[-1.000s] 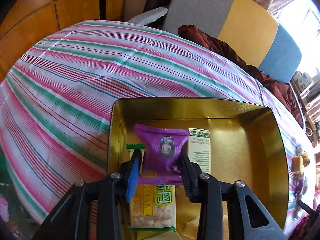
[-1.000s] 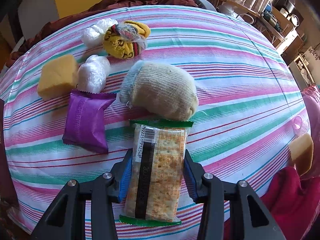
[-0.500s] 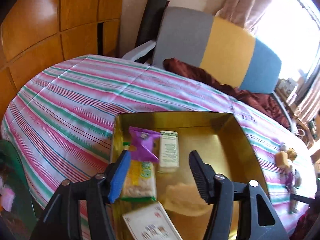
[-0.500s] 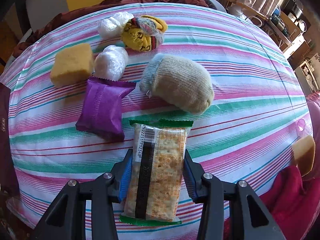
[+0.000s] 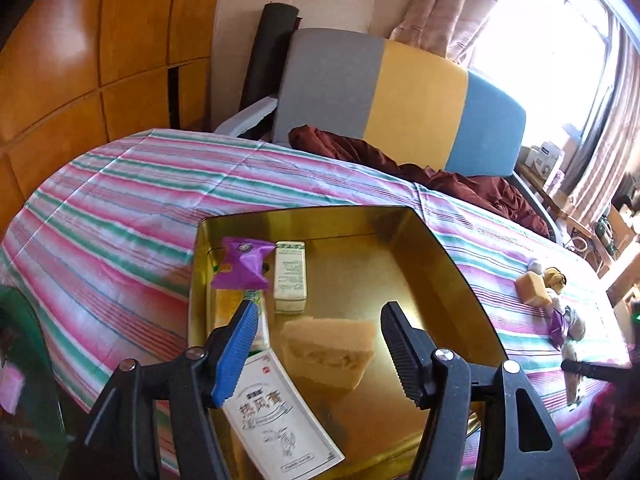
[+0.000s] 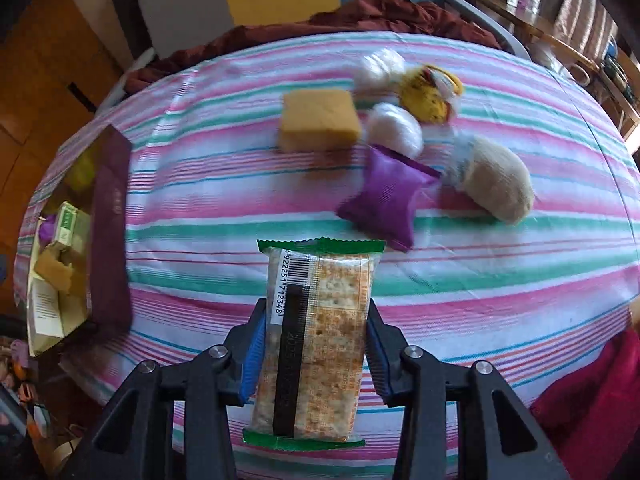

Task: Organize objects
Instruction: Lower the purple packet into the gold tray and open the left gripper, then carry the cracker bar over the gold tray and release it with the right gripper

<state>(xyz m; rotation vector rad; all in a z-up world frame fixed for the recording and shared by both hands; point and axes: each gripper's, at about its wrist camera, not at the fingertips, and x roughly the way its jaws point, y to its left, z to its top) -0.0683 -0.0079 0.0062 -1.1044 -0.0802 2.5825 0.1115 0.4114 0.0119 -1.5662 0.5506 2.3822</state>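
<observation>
Striped cloth, pink, green and white, covers the desk, with wood panelling behind and a grey, yellow and blue chair back by the bright window.

My left tool hangs above the gold tin, jaws apart with nothing between the pads. Down in the tin: a purple snack packet against the far left corner, a small white box just beside it, a tan sponge piece nearer me, and a white printed box at the near edge, partly under my blue pad. Something yellow-green sits under the purple packet; I can't make it out.

My right tool has the cracker packet clamped across its width, both pads pressing its sides, green ends sticking out front and back, barcode up. It sits clear above the cloth.

Beyond it on the desk: a second purple packet, a beige rolled sock just right of it, a yellow sponge block, two white plastic-wrapped bundles, and a yellow patterned sock ball, all bunched close together. The tin shows at the far left of this view, well apart from that cluster. Red fabric lies at the lower right edge.
</observation>
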